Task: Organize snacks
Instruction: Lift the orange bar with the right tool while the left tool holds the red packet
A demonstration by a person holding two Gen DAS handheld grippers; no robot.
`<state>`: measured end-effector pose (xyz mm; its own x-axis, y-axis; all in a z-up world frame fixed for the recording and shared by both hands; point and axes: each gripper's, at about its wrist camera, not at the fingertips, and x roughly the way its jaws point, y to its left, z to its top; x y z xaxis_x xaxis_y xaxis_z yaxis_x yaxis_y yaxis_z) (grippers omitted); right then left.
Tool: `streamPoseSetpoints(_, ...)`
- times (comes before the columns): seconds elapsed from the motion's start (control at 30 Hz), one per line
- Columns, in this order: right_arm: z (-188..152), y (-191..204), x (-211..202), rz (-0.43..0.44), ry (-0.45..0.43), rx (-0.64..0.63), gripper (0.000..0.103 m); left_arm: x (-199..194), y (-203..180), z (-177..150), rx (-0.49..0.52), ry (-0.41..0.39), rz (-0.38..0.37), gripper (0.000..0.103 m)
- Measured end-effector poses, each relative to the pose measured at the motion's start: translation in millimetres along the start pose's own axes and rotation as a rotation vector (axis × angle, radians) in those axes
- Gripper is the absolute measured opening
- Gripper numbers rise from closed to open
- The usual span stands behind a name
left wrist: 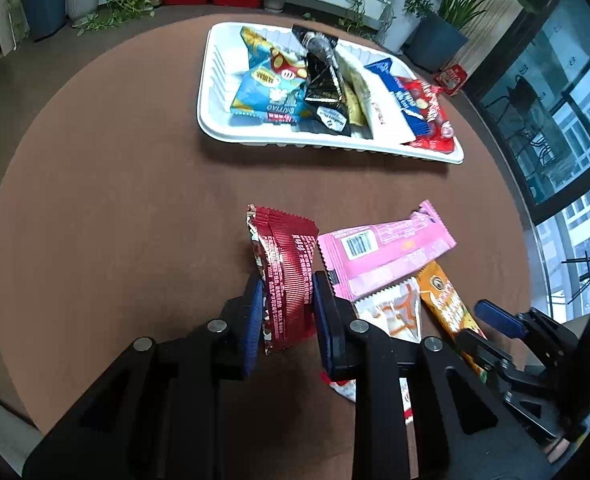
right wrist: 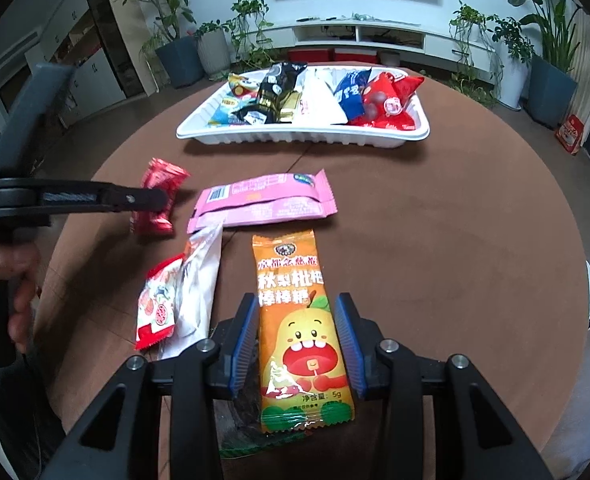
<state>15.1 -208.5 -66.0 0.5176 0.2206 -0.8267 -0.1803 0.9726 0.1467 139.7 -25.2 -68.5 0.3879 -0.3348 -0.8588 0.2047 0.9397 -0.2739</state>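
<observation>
My left gripper (left wrist: 287,304) is shut on a dark red snack packet (left wrist: 285,268) and holds it just above the brown table; it also shows from the side in the right wrist view (right wrist: 151,200), with the red packet (right wrist: 157,198) in it. My right gripper (right wrist: 299,344) is open, its blue pads either side of an orange pear lollipop packet (right wrist: 299,320) lying on the table. A pink packet (right wrist: 263,200) lies beyond it. A white tray (right wrist: 303,136) holding several snacks stands at the far side.
A white packet (right wrist: 199,292) and a red-and-white packet (right wrist: 157,308) lie left of the orange one. The round brown table (right wrist: 455,260) ends to the right. Potted plants (right wrist: 175,52) and a white cabinet (right wrist: 375,36) stand beyond the table.
</observation>
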Motion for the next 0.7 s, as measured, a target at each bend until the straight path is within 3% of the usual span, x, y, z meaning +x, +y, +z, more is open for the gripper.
streamPoseSetpoints(0.57, 1, -4, 12, 0.017, 0.023, 0.003, 0.045, -20, -4, -20, 0.022, -0.008, -0.083, 0.022)
streamPoseSetpoints(0.7, 1, -6, 11, 0.022, 0.025, 0.009, 0.035, -20, -2, -23, 0.020, -0.009, -0.091, 0.022)
